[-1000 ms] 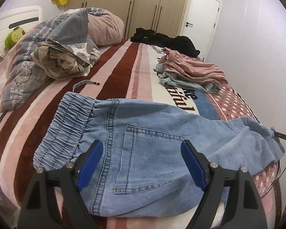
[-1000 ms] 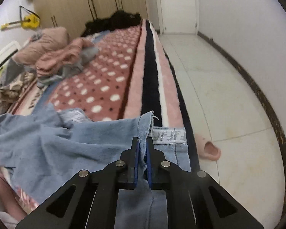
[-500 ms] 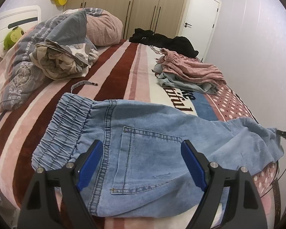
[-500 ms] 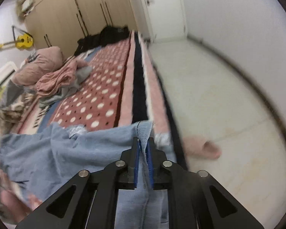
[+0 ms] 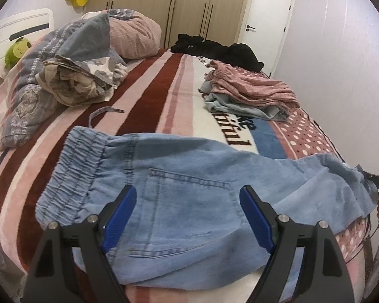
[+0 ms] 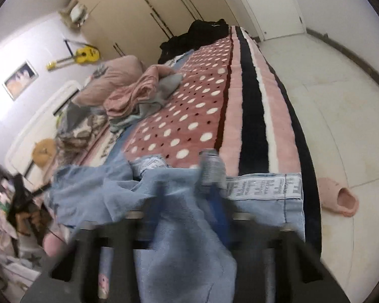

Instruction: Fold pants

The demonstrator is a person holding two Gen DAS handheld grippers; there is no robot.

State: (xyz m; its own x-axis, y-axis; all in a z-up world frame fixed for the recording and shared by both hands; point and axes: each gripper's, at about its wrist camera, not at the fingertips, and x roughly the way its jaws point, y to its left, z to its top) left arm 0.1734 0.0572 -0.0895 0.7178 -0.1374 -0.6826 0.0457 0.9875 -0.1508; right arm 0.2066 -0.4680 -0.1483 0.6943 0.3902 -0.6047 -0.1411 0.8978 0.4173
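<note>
Light blue denim pants (image 5: pixel 189 189) lie across the bed, elastic waistband to the left, back pocket up, legs running right. My left gripper (image 5: pixel 187 217) is open and empty, hovering over the seat and pocket. In the blurred right wrist view the denim leg end (image 6: pixel 189 214) with its white label drapes over my right gripper (image 6: pixel 187 202). Its fingers look spread apart with cloth lying between them, but the blur and cloth hide the pads. The leg end hangs over the bed's right edge.
A pink and grey clothes pile (image 5: pixel 250 96) lies mid-bed, black clothes (image 5: pixel 214 50) farther back, a rumpled quilt and pillow (image 5: pixel 70 70) at the left. A strap (image 5: pixel 101 113) lies near the waistband. A pink slipper (image 6: pixel 338 197) sits on the floor beside the bed.
The right gripper was pinched shut on the leg hem; now its fingers look parted and the view has rolled and blurred. The left gripper stayed open, drifting slightly over the pants.
</note>
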